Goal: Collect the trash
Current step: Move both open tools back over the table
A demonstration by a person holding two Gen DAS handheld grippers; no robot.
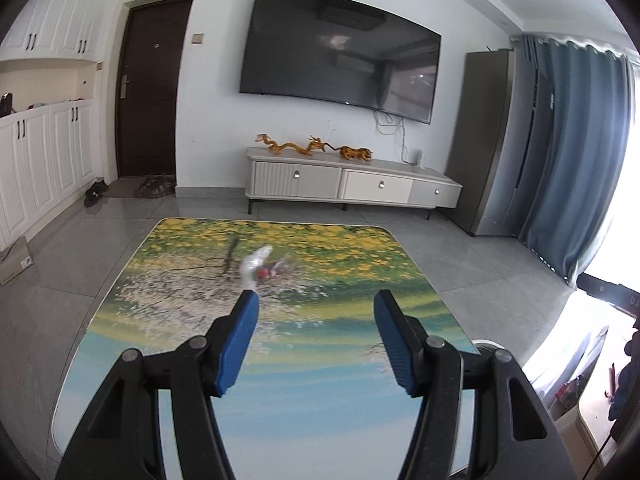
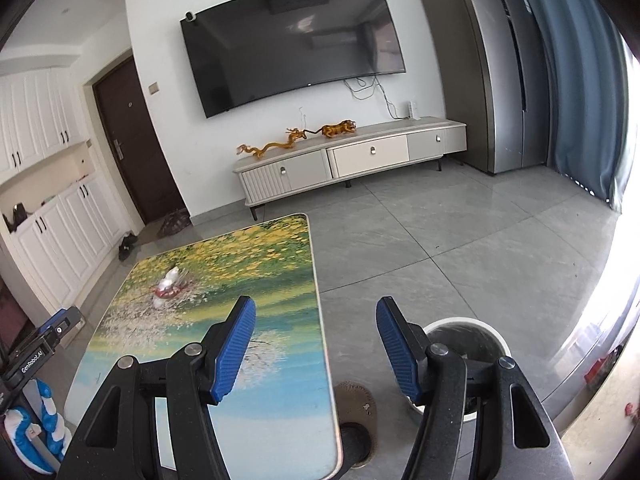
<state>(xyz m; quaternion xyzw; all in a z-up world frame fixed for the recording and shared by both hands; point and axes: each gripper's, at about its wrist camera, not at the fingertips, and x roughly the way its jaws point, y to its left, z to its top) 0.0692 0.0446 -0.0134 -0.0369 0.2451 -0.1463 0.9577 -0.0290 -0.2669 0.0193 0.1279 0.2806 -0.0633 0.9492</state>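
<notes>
Left wrist view: wrapper [image 1: 260, 267] lies mid-bench [image 1: 120, 320], ahead of the left gripper [image 1: 316, 336]. Judged light, crinkly, slippery; pinch its bunched middle. Jaws wide apart, empty.

Right wrist view: wrapper [image 2: 170, 283] far left; right gripper [image 2: 316, 340] wide open, empty, above the bin [image 2: 500, 340].

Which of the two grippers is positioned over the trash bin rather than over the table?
The right gripper: its right finger overlaps the round trash bin on the floor. The left gripper is over the printed table, pointing at the crumpled wrapper.
</notes>
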